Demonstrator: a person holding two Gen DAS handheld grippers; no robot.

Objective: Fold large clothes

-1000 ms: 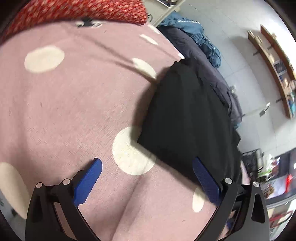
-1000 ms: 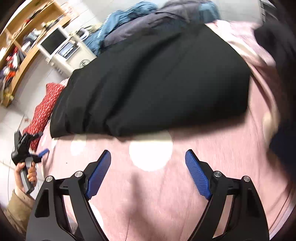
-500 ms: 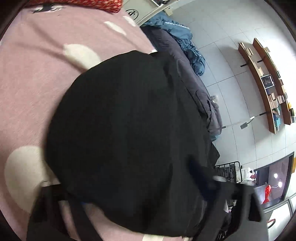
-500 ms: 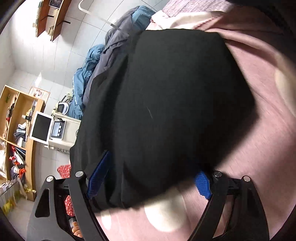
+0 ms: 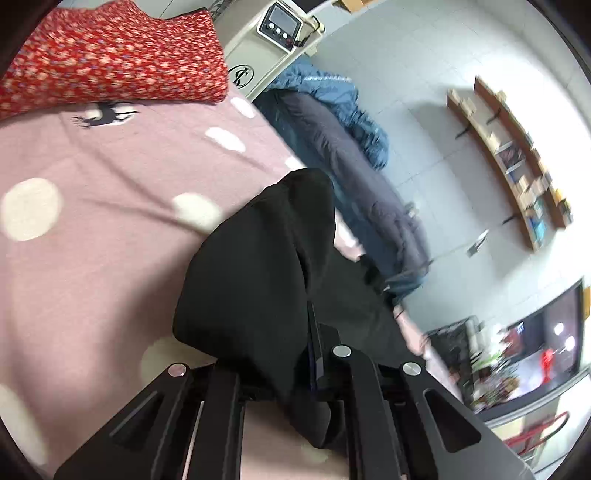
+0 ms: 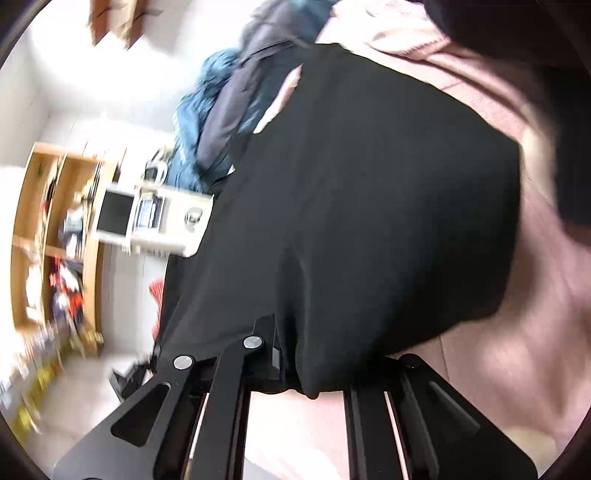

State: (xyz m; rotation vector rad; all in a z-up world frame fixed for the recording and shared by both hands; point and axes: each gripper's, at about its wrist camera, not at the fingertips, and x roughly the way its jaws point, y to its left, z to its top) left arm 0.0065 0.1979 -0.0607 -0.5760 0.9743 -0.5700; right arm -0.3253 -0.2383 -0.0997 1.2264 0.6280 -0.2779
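A large black garment lies folded on a pink blanket with cream dots. My left gripper is shut on one edge of the garment and lifts it off the blanket; the cloth drapes over the fingers. In the right wrist view the same black garment fills the middle. My right gripper is shut on its near edge, and the cloth hides the fingertips.
A red patterned cushion lies at the far end of the blanket. A pile of grey and blue bedding sits beside the bed. A cream machine stands behind it. Wooden shelves line the wall.
Both grippers were open above the blanket, then moved onto the black garment and shut on its edge. The garment is now lifted.
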